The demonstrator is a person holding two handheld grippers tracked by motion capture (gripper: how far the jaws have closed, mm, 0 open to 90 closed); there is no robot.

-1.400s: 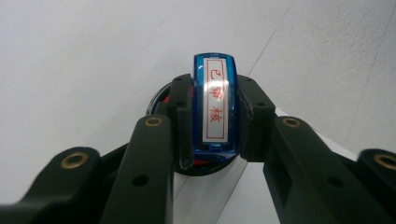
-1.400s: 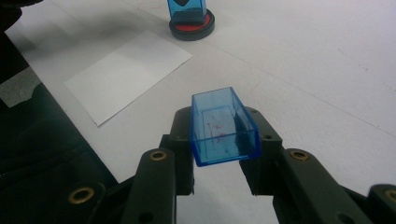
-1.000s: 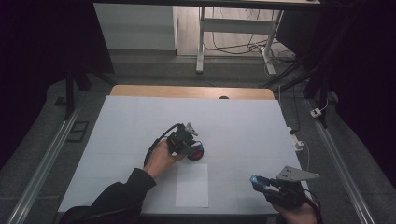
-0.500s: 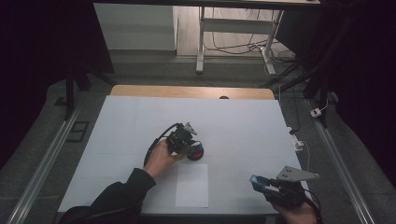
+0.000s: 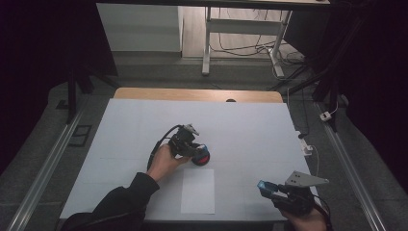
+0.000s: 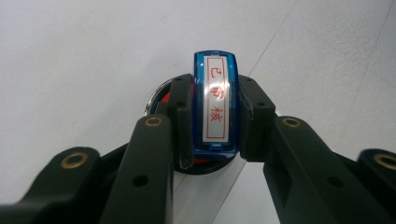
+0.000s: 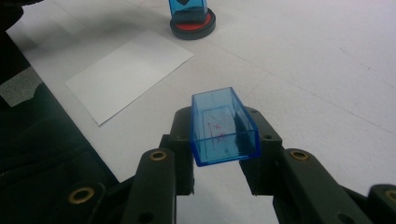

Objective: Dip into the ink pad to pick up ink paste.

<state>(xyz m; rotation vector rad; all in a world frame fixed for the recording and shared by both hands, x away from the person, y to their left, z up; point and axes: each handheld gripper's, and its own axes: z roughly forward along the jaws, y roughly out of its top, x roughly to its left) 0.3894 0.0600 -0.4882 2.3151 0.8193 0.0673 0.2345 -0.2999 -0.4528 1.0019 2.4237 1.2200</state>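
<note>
The blue stamp [image 6: 215, 100] stands upright on the round red ink pad [image 5: 201, 157], its long axis running straight up from the pad and its labelled top, with red characters, facing the left gripper view's camera. The left gripper [image 5: 192, 147] is clamped on it: in the left gripper view both black jaws press the stamp's two broad sides, so the stamp sits squarely between them, with the pad's dark rim [image 6: 161, 93] showing below and behind the jaws.

The ink pad lies just beyond the far edge of the white paper sheet [image 5: 197, 190], near its right corner, on the white table [image 5: 250, 125]. In the right gripper view the stamp [image 7: 187, 8] rises from the pad [image 7: 193, 25] beyond the sheet [image 7: 130, 70].

The right gripper [image 7: 219, 140] is closed on the clear blue stamp cap [image 7: 223, 125], well to the right of the ink pad and nearer the person. The cap's long axis points away along the jaws and tilts upward; its hollow shows faint red marks.
</note>
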